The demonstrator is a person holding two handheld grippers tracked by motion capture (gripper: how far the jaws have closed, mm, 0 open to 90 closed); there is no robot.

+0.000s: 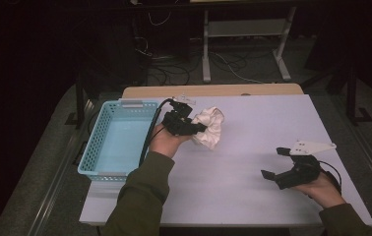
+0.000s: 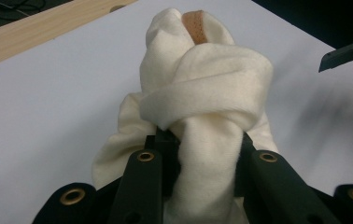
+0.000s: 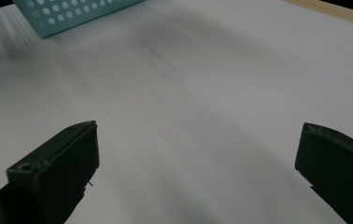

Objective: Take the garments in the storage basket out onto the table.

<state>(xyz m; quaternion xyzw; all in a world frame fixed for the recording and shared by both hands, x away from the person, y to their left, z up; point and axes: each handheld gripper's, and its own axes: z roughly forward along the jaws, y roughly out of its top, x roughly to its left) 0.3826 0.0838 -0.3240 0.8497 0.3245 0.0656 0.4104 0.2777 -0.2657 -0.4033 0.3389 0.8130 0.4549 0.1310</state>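
Cream cloth [image 1: 210, 127], knotted into a bundle, is gripped between the two black jaws of the left tool [image 1: 194, 129], which are closed on its lower, narrower part. In the left gripper view the cloth [image 2: 202, 98] is seen rising from between the jaws, with one fold wrapped across the front like a knot and a small tan strip showing at the very top. The left tool is held in the person's left hand [image 1: 163, 141], whose olive sleeve [image 1: 139, 196] comes in from the near edge, and a black cable is seen trailing from the tool toward the near left. The bundle is carried just above the white worktop [image 1: 253, 118], at its far left part, just right of the basket.

A light blue perforated basket [image 1: 95, 147] is set on the left edge of the worktop, close beside the left hand; nothing is seen inside it. One corner of the basket [image 3: 72, 16] is caught at the top left of the right gripper view.

The right tool [image 1: 276, 162] is held low over the near right part of the worktop, well apart from the cloth, with its jaws spread wide and nothing between them; bare worktop [image 3: 198, 116] is seen in the gap. A grey three-cornered plate is mounted on top of it. Beyond the far edge a wooden strip [image 1: 213, 90] of the worktop is seen.
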